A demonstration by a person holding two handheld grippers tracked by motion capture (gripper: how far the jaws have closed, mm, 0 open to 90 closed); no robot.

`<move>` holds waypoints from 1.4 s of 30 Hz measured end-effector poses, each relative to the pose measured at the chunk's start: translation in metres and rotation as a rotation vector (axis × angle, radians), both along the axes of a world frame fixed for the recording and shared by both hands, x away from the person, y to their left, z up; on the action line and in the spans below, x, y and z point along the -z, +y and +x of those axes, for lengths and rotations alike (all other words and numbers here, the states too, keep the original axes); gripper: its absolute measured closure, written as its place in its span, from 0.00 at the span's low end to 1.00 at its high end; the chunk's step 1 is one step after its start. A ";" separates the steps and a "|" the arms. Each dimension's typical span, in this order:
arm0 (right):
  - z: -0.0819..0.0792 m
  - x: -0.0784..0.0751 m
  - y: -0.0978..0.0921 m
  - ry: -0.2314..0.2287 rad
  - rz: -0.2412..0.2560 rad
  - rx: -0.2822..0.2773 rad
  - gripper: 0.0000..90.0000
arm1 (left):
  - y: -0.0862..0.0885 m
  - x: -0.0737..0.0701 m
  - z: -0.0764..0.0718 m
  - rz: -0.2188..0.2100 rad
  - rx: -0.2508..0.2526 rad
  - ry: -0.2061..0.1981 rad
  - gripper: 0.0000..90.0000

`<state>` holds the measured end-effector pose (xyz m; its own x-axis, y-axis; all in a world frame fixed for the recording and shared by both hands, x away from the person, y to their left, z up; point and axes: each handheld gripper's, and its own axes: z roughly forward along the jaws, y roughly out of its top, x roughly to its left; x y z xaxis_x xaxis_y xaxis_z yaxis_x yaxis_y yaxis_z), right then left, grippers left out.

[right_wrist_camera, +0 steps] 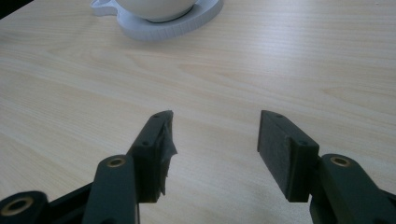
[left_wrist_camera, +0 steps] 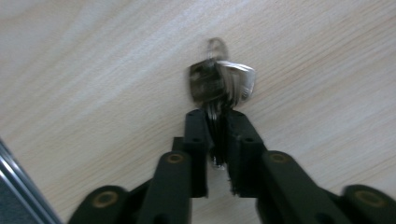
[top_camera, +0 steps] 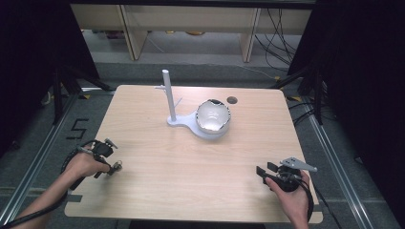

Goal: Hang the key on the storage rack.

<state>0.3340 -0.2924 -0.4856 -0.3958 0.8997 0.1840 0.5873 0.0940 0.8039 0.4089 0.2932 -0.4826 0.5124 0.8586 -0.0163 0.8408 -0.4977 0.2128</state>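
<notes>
A small bunch of silver keys [left_wrist_camera: 222,84] hangs just above the wooden table [top_camera: 157,162], pinched between the black jaws of my left gripper [left_wrist_camera: 218,119]. In the high view that gripper [top_camera: 109,164] is near the table's left front, with the keys [top_camera: 117,165] at its tip. My right gripper [top_camera: 265,169] hovers at the right front, open with nothing between its jaws; the right gripper view shows it [right_wrist_camera: 215,135] over bare wood. A white stand [top_camera: 169,98] with an upright post and side pegs rises at the table's middle back.
A white bowl [top_camera: 213,116] rests on the round part of the stand's base [right_wrist_camera: 159,28]. A small round hole [top_camera: 232,100] is in the table behind the bowl. Dark curtains and tripod legs flank the table.
</notes>
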 end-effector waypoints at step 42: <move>-0.002 0.000 0.002 0.031 0.032 0.019 0.51 | -0.012 -0.065 0.005 0.027 0.078 -0.155 0.95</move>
<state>0.3324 -0.2899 -0.4854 -0.3719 0.9006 0.2250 0.6136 0.0566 0.7876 0.4139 0.2816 -0.4171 0.5721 0.8152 0.0903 0.7577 -0.5675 0.3223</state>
